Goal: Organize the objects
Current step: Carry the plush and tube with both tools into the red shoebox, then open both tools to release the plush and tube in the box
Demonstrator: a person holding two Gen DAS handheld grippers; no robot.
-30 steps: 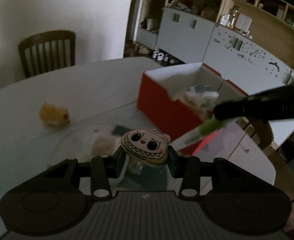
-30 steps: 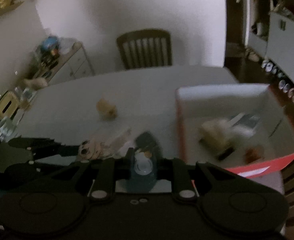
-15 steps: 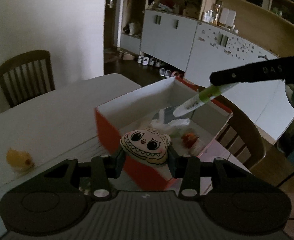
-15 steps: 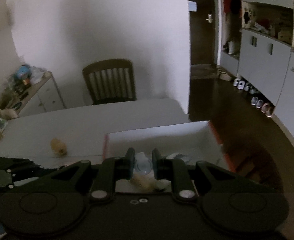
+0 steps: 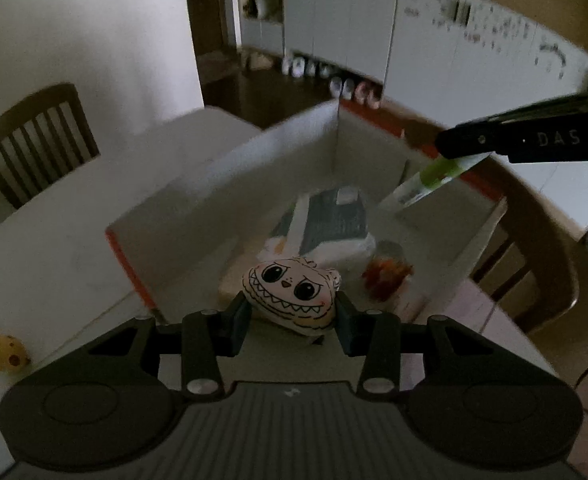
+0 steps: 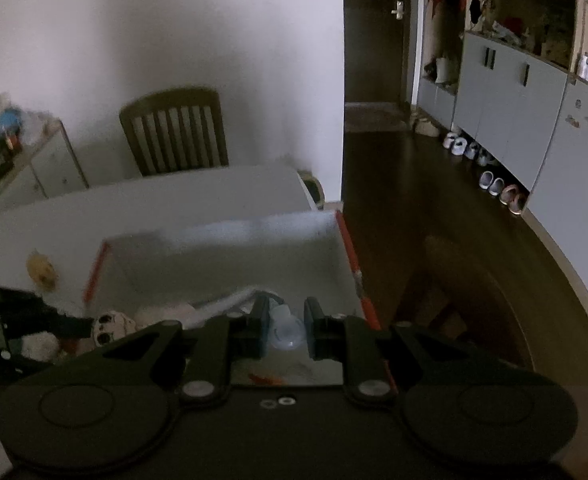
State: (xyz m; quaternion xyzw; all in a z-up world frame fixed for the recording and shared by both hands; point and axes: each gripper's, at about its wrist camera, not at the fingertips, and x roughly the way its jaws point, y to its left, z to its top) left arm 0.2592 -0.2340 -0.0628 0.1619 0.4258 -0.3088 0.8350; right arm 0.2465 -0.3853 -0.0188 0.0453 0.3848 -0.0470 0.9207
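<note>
My left gripper (image 5: 292, 314) is shut on a cream toy with a drawn toothy face (image 5: 292, 296), held over the near corner of the red-sided box (image 5: 230, 184). My right gripper (image 6: 286, 330) is shut on a clear tube with a green band (image 5: 426, 184); in the right wrist view only the tube's round end (image 6: 287, 330) shows, above the box's (image 6: 222, 240) inside. In the box lie a dark and white packet (image 5: 330, 220) and an orange item (image 5: 388, 276). The left gripper with the toy (image 6: 110, 326) appears at the lower left of the right wrist view.
A yellow toy (image 5: 2, 352) (image 6: 42, 272) lies on the white table (image 5: 54, 232) left of the box. One wooden chair (image 6: 174, 132) stands at the far side, another chair (image 5: 534, 264) at the table's right edge. Cabinets and shoes line the far wall.
Both grippers have travelled from the table's middle to over the box, each keeping its object. The box now fills the centre of both views; the yellow toy has slid to the left edge.
</note>
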